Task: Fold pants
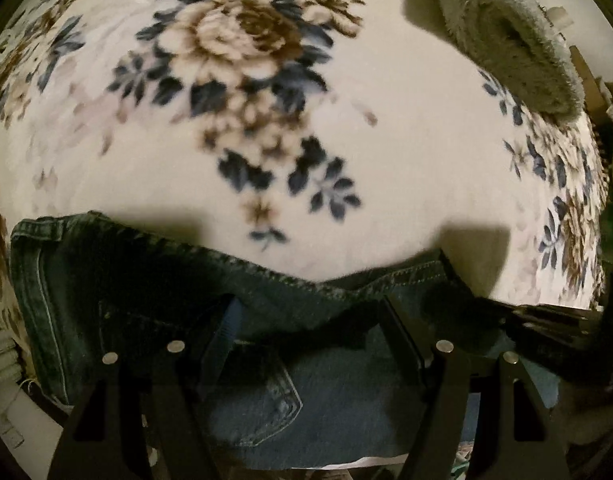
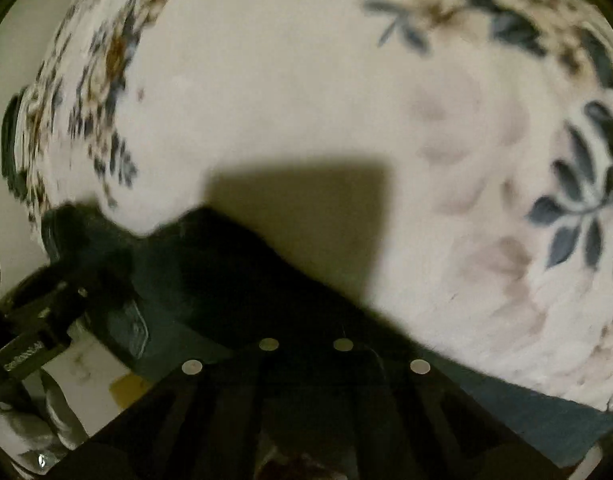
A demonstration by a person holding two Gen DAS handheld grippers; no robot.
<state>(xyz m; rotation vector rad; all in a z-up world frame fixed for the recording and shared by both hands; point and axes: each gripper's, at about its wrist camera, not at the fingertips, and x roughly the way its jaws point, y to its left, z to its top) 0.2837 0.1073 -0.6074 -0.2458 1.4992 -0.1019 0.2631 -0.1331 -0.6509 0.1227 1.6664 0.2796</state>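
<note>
Jeans [image 1: 146,280] were seen in dark blue denim, with paler stitching along the seams. The blanket [image 1: 406,152] was noted as cream, printed with brown roses and navy leaves. A grey-green fleece [image 1: 506,32] was recorded. Both grippers [image 1: 306,320] [image 2: 306,344] were black.

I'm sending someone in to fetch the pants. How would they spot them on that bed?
Look for the cream blanket printed with blue and brown flowers. At its near edge lie the jeans, dark blue denim with pale stitched seams and a stitched back pocket. The only other cloth there is a fluffy grey-green towel at the far corner.
</note>
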